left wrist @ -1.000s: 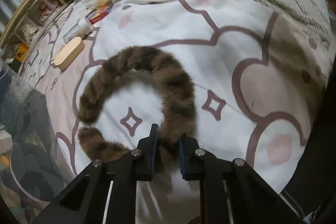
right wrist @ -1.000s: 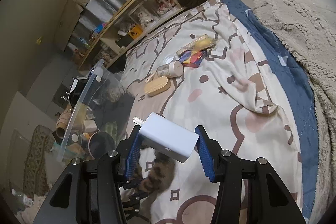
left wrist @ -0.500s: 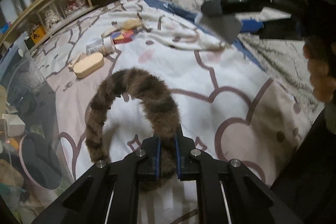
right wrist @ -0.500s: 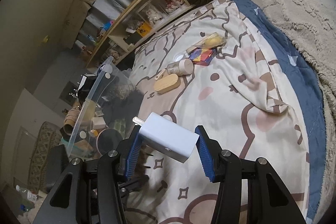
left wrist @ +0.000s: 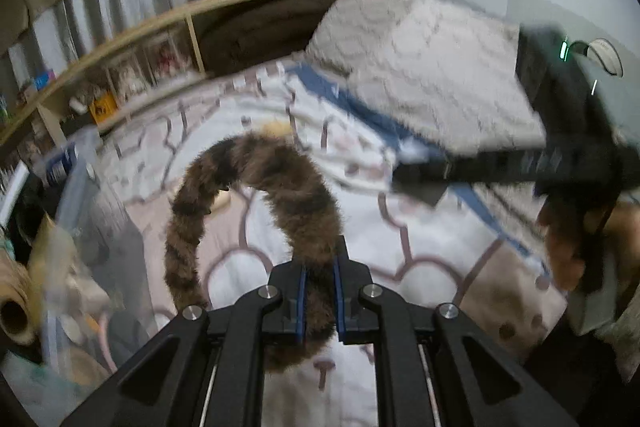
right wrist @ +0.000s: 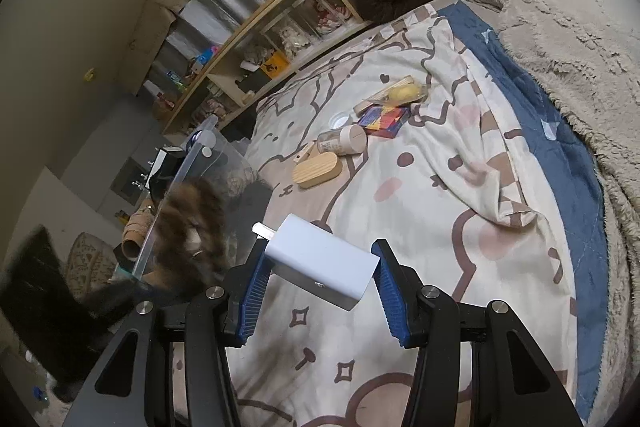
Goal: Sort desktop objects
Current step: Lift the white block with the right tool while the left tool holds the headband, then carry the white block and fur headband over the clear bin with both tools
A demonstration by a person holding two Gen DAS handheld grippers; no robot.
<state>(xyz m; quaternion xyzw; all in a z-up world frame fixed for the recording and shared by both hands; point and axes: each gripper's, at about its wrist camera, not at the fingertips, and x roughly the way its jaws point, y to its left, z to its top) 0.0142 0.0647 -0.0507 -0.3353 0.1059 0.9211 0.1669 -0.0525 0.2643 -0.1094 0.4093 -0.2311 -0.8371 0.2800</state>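
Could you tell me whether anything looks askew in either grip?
Yes: the white charger sits skewed between the right gripper pads, held corner to corner. The furry headband hangs by one end from the left gripper.

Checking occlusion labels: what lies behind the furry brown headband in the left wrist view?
Behind the furry brown headband the patterned bedsheet shows through its arch. A yellowish object peeks above its top, mostly covered and too blurred to identify.

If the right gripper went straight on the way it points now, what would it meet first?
Likely the patterned bedspread: the right gripper, shut on the white charger, points down at bare cover. The wooden case lies farther along, slightly left; depth is unclear.
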